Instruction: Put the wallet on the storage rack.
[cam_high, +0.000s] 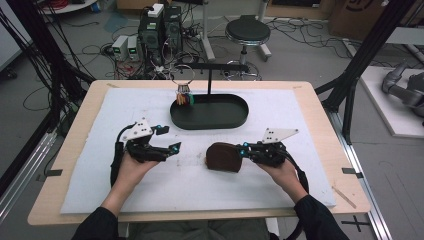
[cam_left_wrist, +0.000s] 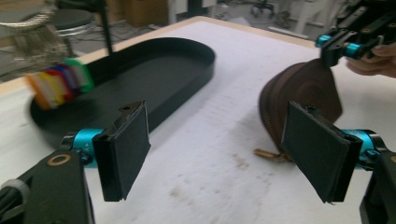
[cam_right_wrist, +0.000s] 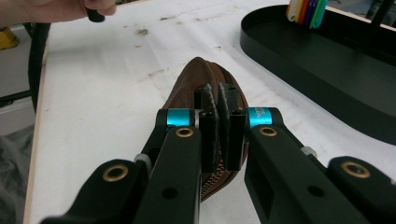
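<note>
A brown zippered pouch (cam_high: 222, 157) stands on edge on the white mat (cam_high: 100, 170), a little right of centre. My right gripper (cam_high: 243, 150) is shut on the pouch's right edge. In the right gripper view its pads (cam_right_wrist: 210, 126) pinch the top seam of the pouch (cam_right_wrist: 191, 84), almost touching each other. My left gripper (cam_high: 169, 139) is open with nothing between its fingers, left of the pouch and apart from it. In the left gripper view the pouch (cam_left_wrist: 299, 88) lies beyond the right pad (cam_left_wrist: 317, 156), with its zipper pull (cam_left_wrist: 266, 153) on the mat.
A black oval tray (cam_high: 235, 120) sits at the back centre of the mat. A ring of coloured tags (cam_high: 183, 98) hangs over the tray's left end from a black stand (cam_high: 209, 75). The wooden table edge (cam_high: 200, 216) runs along the front.
</note>
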